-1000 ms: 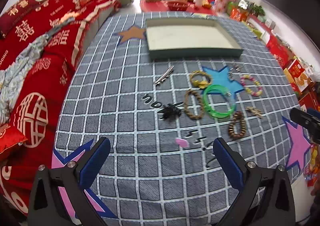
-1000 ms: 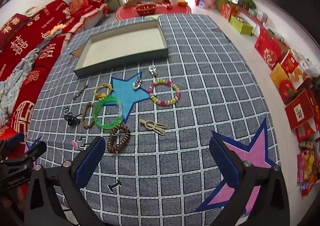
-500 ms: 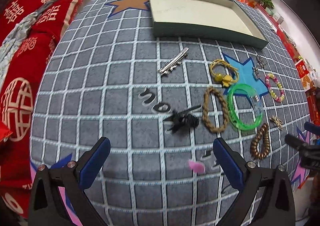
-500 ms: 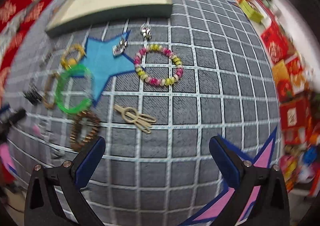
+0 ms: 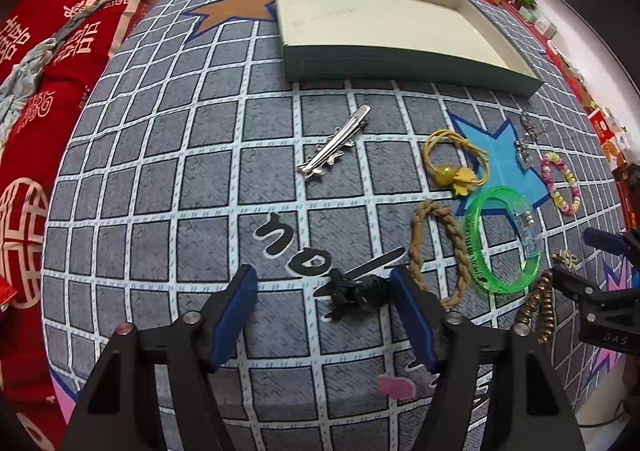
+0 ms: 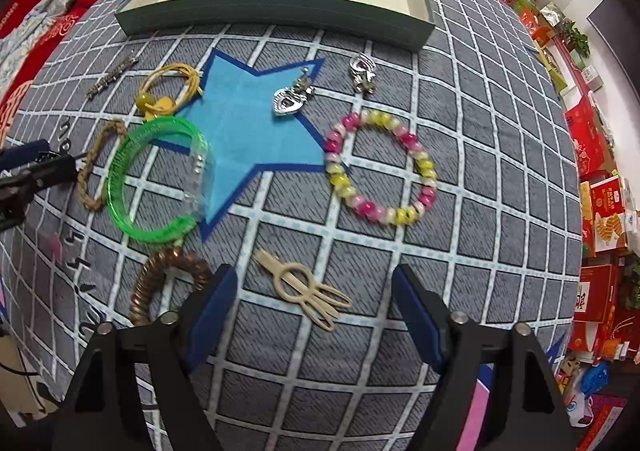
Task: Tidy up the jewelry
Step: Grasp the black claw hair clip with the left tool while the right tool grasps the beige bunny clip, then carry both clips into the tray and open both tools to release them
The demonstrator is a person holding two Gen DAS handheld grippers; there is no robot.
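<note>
Grippers lowered since a second ago — left gripper [image 5: 324, 303] closing around black clip [image 5: 358, 291], right gripper [image 6: 316, 303] closing around beige hairpin [image 6: 304, 289]; I've pinched neither yet.

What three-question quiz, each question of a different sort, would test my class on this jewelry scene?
1. True or false: the tray already holds jewelry.
2. Which item lies between the right gripper's fingers? A beige hair clip; B green bangle; C beaded bracelet.
3. Fill in: the heart charm lies on a ____ star.
Key: 1 false; 2 A; 3 blue.
</note>
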